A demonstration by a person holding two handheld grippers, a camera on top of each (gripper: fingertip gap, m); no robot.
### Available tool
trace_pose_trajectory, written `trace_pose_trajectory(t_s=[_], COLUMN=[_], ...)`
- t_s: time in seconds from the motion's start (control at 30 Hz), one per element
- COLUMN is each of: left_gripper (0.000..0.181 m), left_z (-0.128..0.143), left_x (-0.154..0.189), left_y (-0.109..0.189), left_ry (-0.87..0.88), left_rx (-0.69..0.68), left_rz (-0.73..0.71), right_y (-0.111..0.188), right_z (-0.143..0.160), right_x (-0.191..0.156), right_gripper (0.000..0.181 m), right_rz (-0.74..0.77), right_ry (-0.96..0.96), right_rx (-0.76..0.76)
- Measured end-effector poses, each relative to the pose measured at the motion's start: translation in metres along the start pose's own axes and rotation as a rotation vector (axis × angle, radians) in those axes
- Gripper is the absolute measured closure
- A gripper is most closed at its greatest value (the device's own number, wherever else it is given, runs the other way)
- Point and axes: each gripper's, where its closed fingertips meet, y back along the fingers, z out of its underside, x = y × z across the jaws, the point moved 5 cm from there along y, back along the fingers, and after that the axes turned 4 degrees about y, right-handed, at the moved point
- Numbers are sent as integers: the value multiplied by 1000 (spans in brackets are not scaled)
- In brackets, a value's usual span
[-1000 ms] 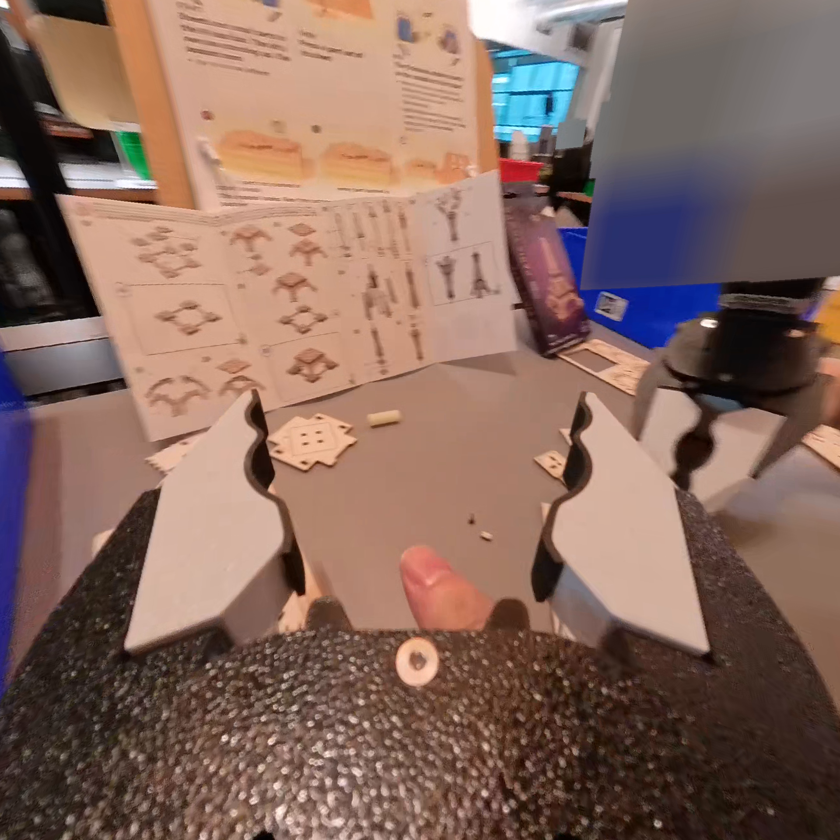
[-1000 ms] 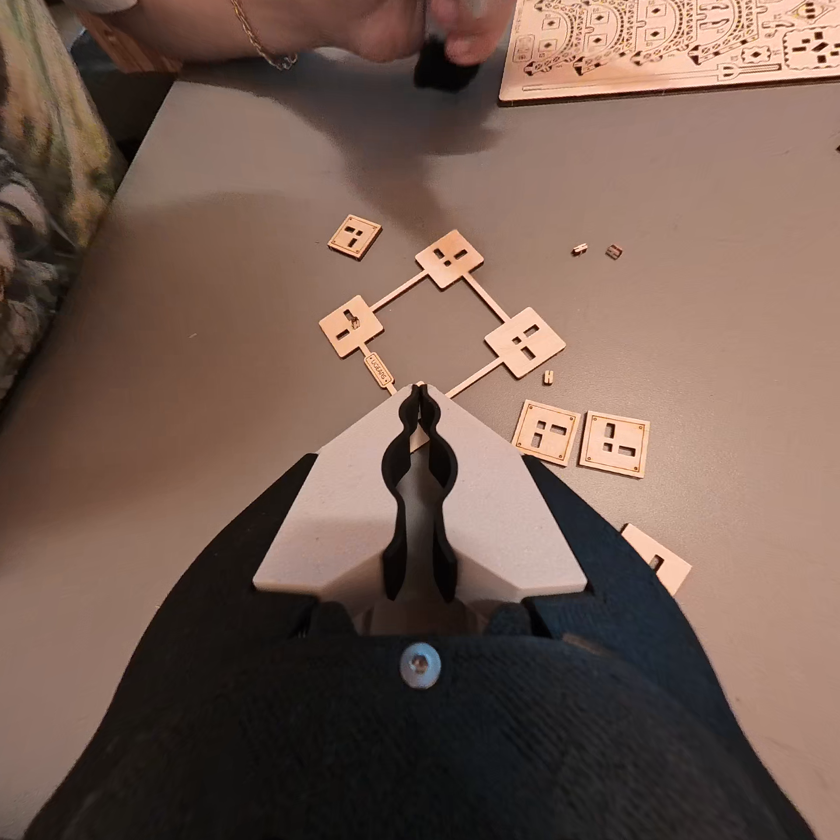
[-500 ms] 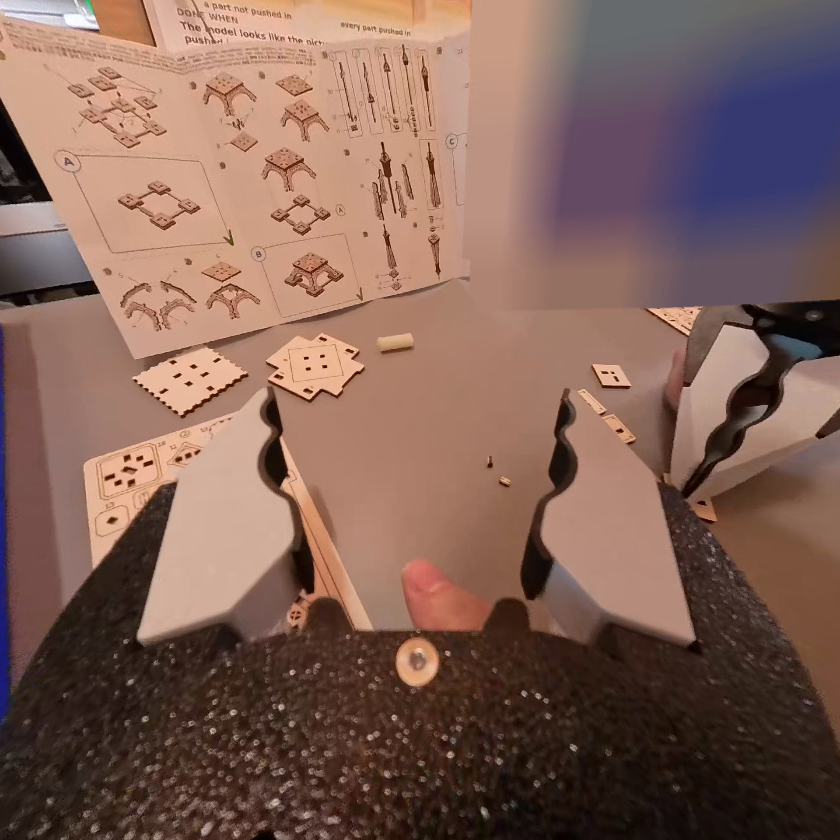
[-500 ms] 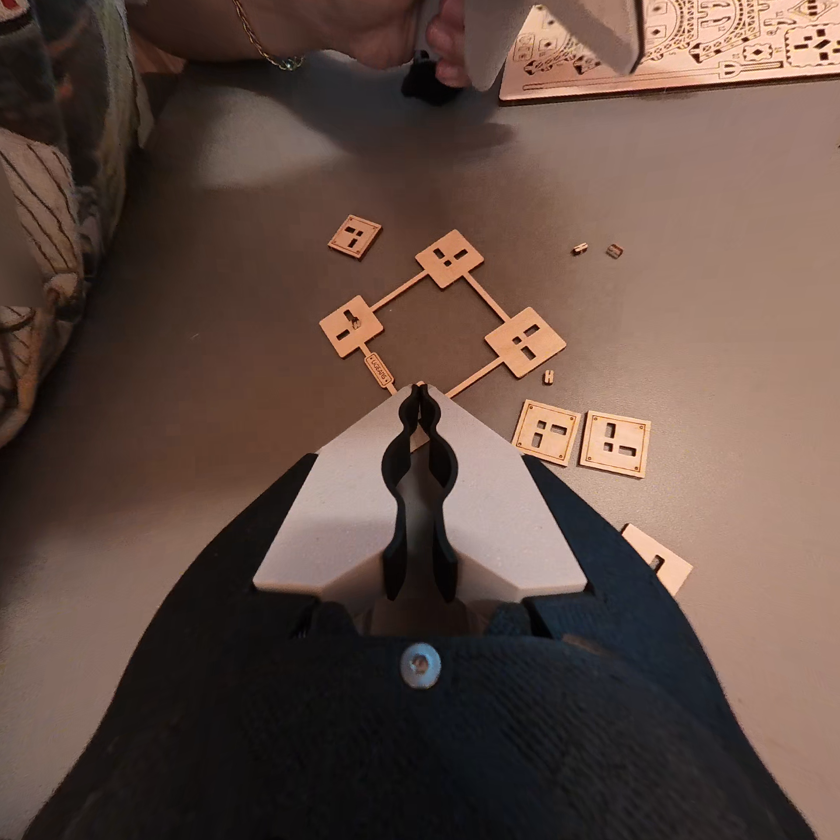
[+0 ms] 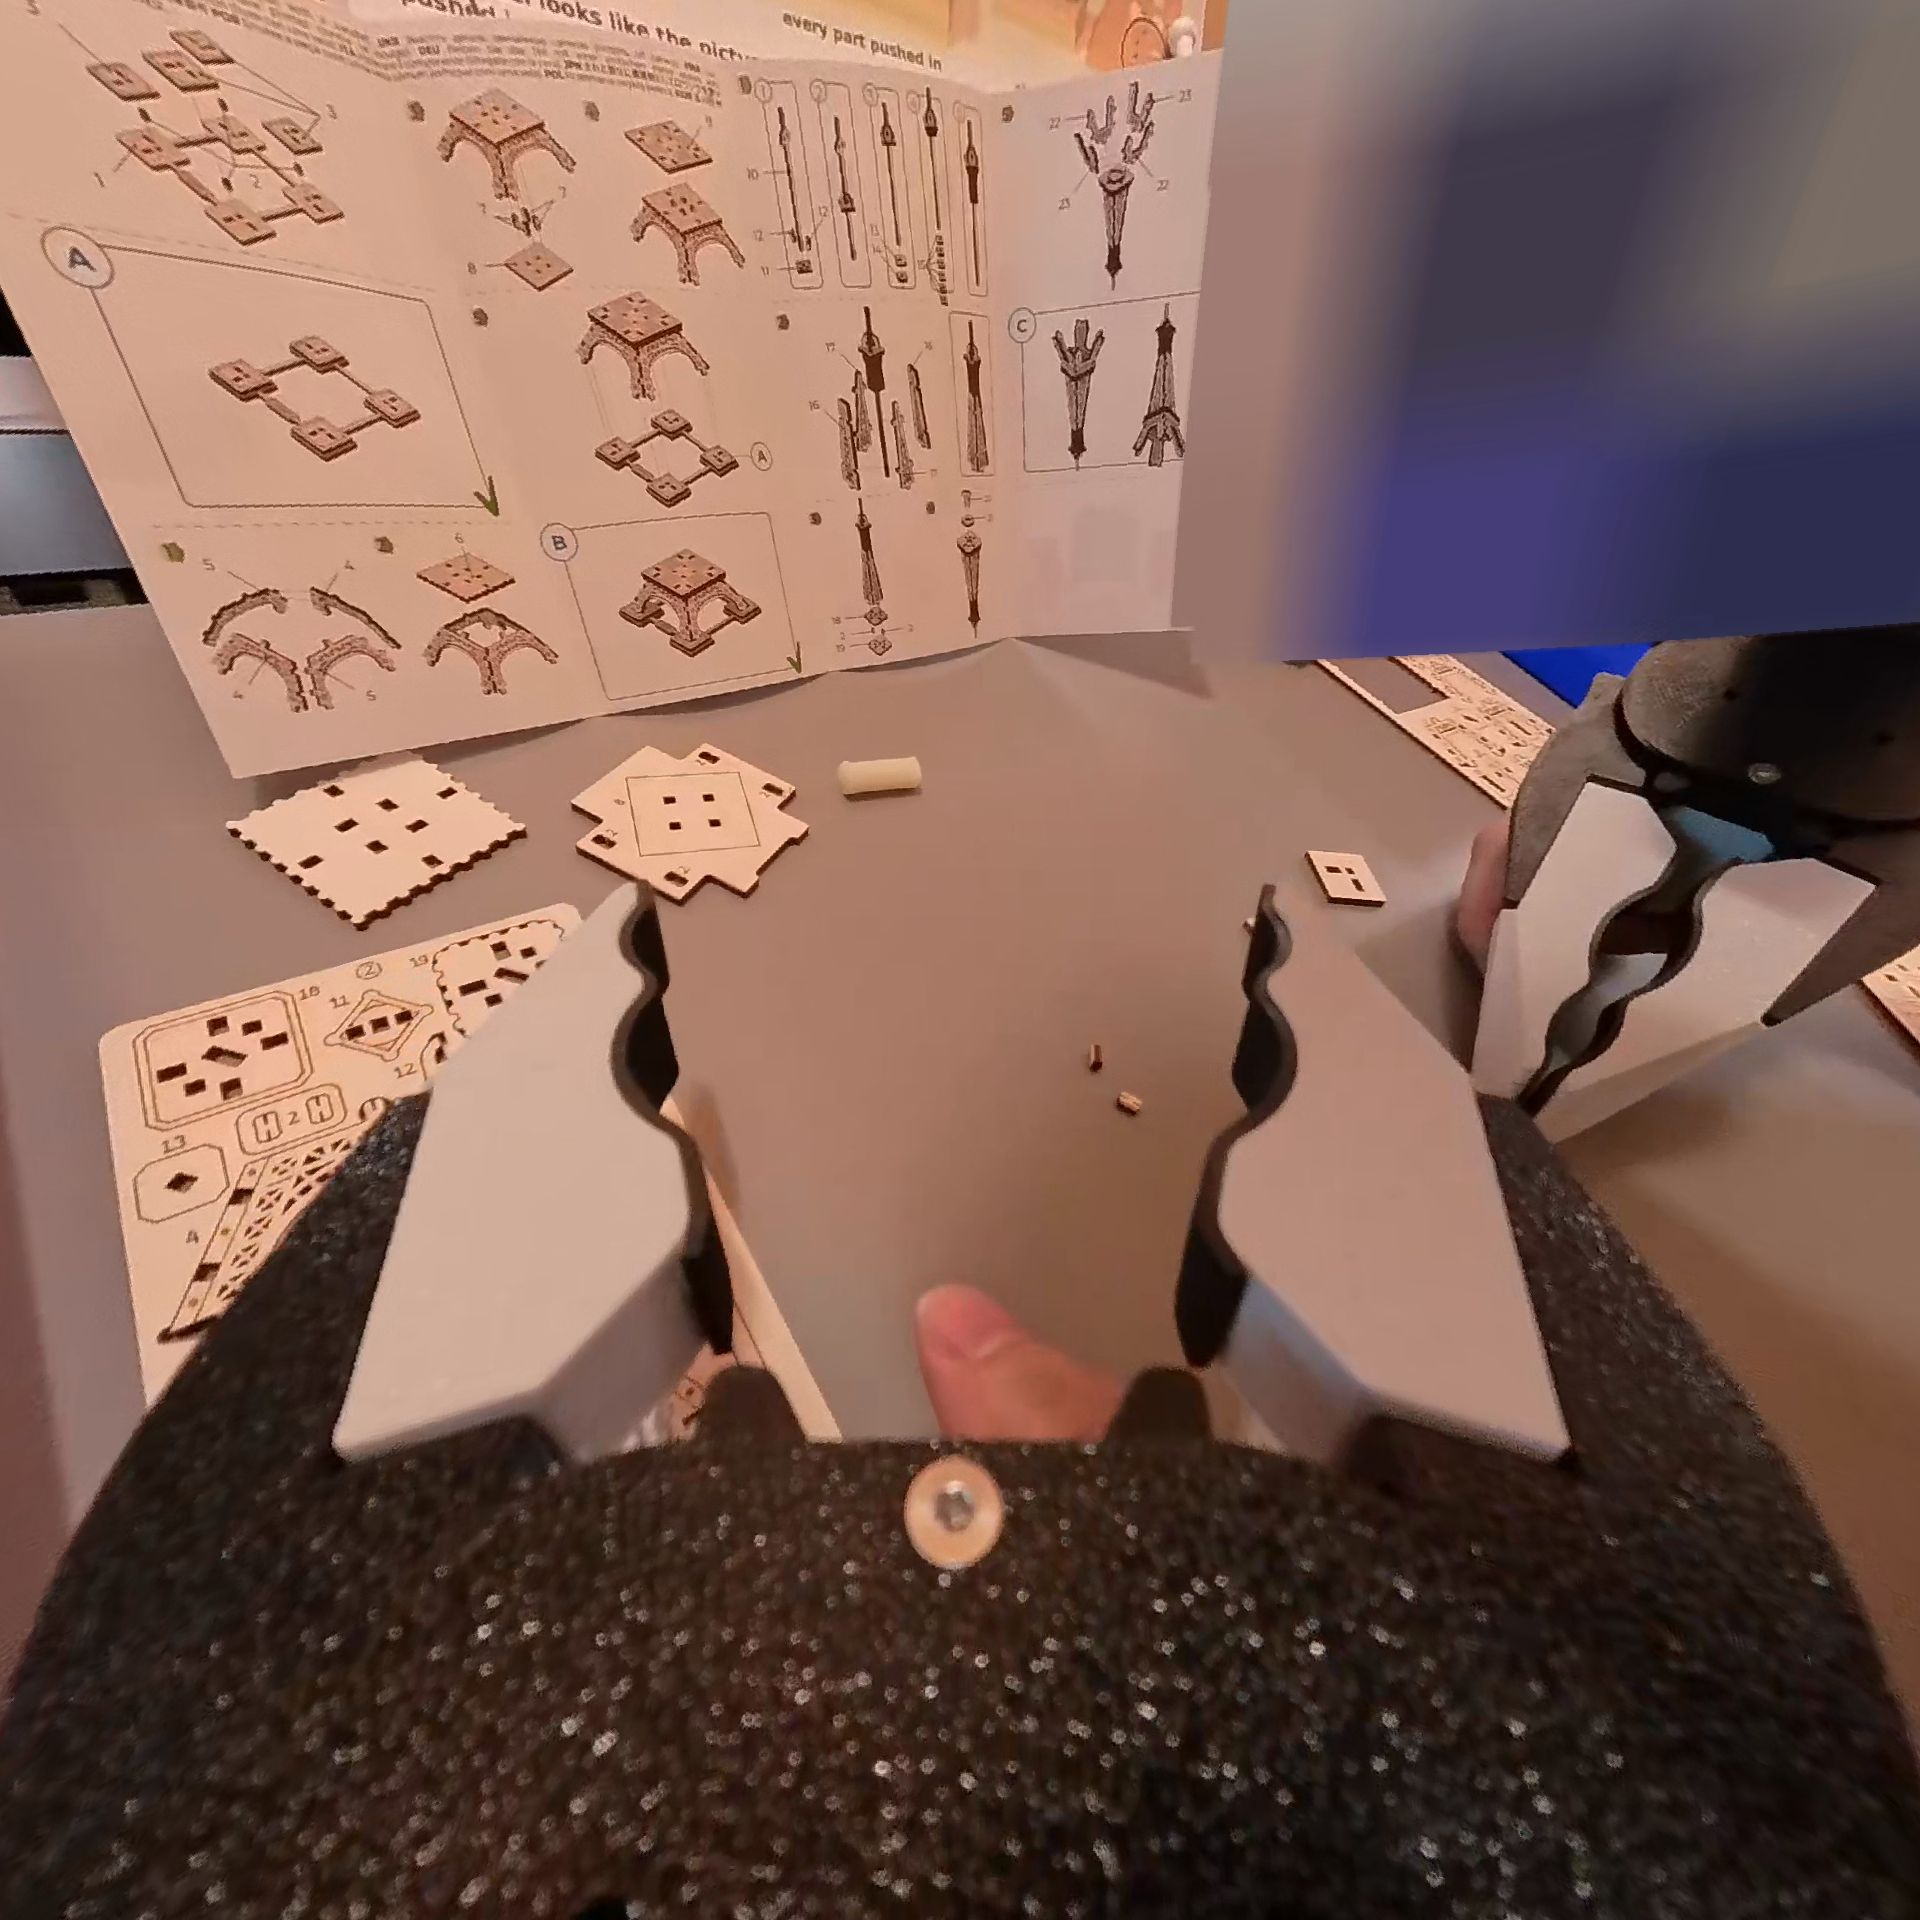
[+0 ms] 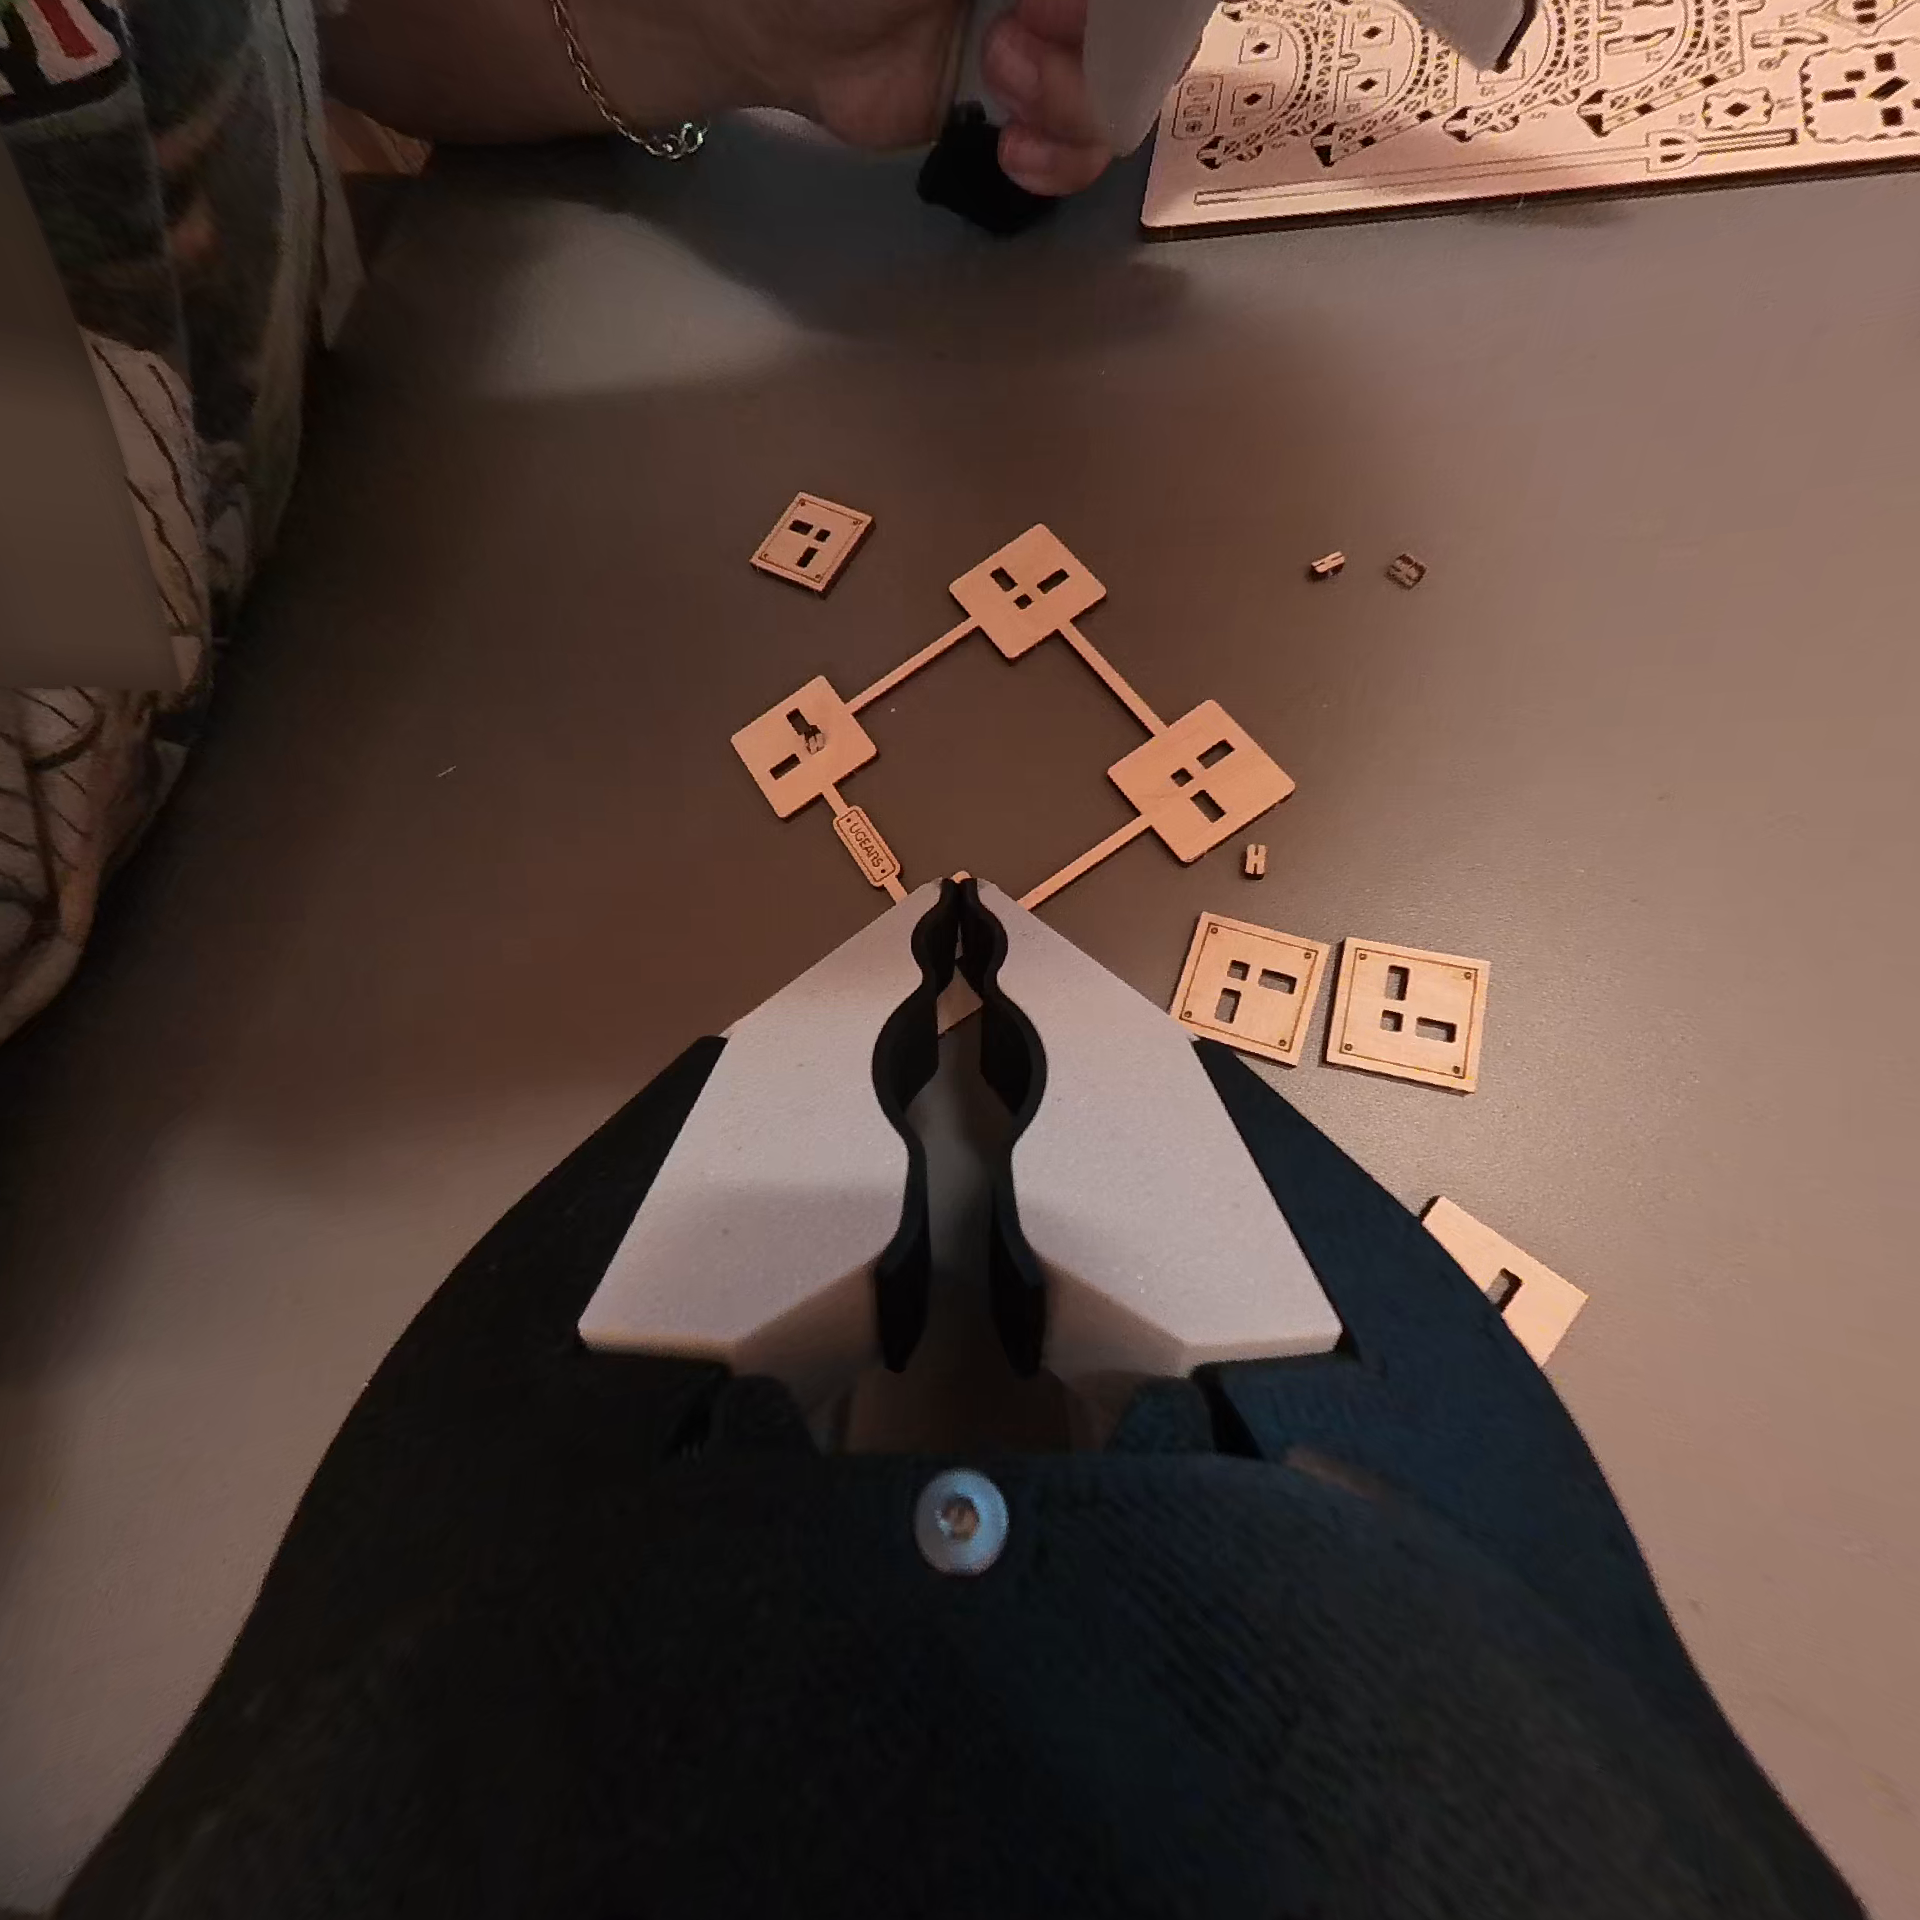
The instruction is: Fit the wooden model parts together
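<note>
A wooden square frame (image 6: 1023, 587) with a slotted pad at each corner lies flat on the grey table. My right gripper (image 6: 956, 888) is shut, its tips down on the frame's near corner, which it hides. Whether it pinches the wood I cannot tell. It also shows in the left wrist view (image 5: 1538, 1081). Loose slotted square pads (image 6: 1247, 987) (image 6: 1408, 1013) (image 6: 810, 542) lie around the frame. Tiny connectors (image 6: 1255, 860) (image 6: 1327, 564) lie nearby. My left gripper (image 5: 951, 909) is open and empty above the table, with two tiny connectors (image 5: 1127, 1101) between its fingers.
An unfolded instruction sheet (image 5: 520, 364) stands at the back. Two slotted wooden plates (image 5: 374, 836) (image 5: 691, 821) and a small white cylinder (image 5: 878, 776) lie before it. Uncut part sheets lie at left (image 5: 260, 1091) and far right (image 6: 1558, 104). A person's hand (image 6: 831, 62) holds the left gripper. The small white cylinder (image 5: 878, 776) is closer to my left gripper, around 12 centimetres from its tips; the right tips are 20 centimetres off.
My left gripper has tilted down and come closer to the table and the right gripper, still open. My right gripper has stayed put, shut on the frame's corner.
</note>
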Motion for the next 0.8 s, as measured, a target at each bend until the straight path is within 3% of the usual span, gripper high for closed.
trace_pose_trajectory(t_s=[0.8], left_gripper=[75], left_z=[1], left_x=[2], left_y=[-1], left_ry=[-11], left_rx=[-8], left_rz=[11], right_y=[0], right_z=[0], right_x=[0], right_gripper=[181], right_rz=[-6], right_ry=[-7], right_rx=[1])
